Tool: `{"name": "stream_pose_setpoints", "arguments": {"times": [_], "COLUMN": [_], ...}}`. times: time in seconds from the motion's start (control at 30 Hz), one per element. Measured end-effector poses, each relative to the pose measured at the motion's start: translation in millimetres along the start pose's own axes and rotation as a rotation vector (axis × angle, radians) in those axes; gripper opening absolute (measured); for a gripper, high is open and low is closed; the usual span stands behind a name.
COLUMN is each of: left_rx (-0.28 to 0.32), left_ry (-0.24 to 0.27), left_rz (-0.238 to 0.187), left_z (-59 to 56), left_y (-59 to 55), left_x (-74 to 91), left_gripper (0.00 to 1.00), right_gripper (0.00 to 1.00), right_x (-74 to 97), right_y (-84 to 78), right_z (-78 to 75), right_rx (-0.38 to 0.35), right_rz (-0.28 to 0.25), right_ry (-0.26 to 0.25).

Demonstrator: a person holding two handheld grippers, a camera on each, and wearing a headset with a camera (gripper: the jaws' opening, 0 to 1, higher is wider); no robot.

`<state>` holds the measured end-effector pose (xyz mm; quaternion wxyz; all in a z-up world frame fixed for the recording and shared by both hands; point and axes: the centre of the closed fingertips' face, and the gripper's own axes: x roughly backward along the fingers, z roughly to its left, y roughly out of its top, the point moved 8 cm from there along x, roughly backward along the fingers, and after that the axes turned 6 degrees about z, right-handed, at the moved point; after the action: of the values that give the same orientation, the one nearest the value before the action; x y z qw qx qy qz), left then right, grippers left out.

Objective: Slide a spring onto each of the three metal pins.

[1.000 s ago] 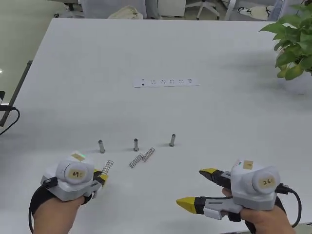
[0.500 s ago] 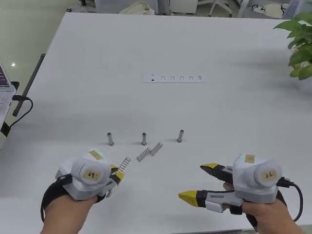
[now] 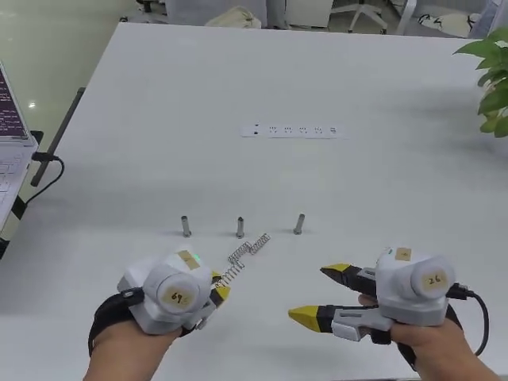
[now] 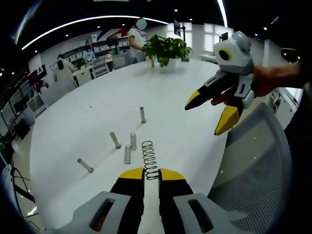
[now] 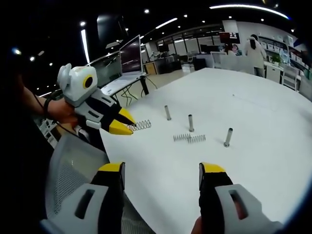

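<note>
Three short metal pins stand in a row on the white table: left pin, middle pin, right pin. My left gripper is shut on the end of one spring, which sticks out from the tips toward the middle pin. Two loose springs lie just in front of the middle pin. My right gripper is open and holds nothing, near the front edge to the right of the pins.
A white power strip lies flat farther back on the table. A potted plant stands at the far right. A laptop and a cable sit off the table's left edge. People stand in the background.
My left gripper has carried the spring to the right, from in front of the left pin to in front of the middle pin. The right gripper has barely moved. The head camera shifted.
</note>
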<state>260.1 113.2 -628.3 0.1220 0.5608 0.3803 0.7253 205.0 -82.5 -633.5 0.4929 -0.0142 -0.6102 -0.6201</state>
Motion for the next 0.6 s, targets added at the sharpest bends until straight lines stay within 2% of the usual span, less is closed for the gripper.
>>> {"name": "stream_pose_setpoints", "arguments": {"times": [0.27, 0.6], "left_rx": [-0.071, -0.168], "left_ry": [-0.044, -0.097], "left_rz": [-0.016, -0.030], "left_z": [-14.1, -33.0], "left_y": [11.5, 24.0], "left_x": [-0.5, -1.7], "left_gripper": [0.03, 0.03], "right_gripper": [0.51, 0.26], "right_x": [-5.5, -9.3], "right_y": [10.2, 19.8], "right_z": [4.7, 14.9], "right_rx": [0.019, 0.009], "right_rz": [-0.028, -0.090], "right_ry": [0.039, 0.118]}}
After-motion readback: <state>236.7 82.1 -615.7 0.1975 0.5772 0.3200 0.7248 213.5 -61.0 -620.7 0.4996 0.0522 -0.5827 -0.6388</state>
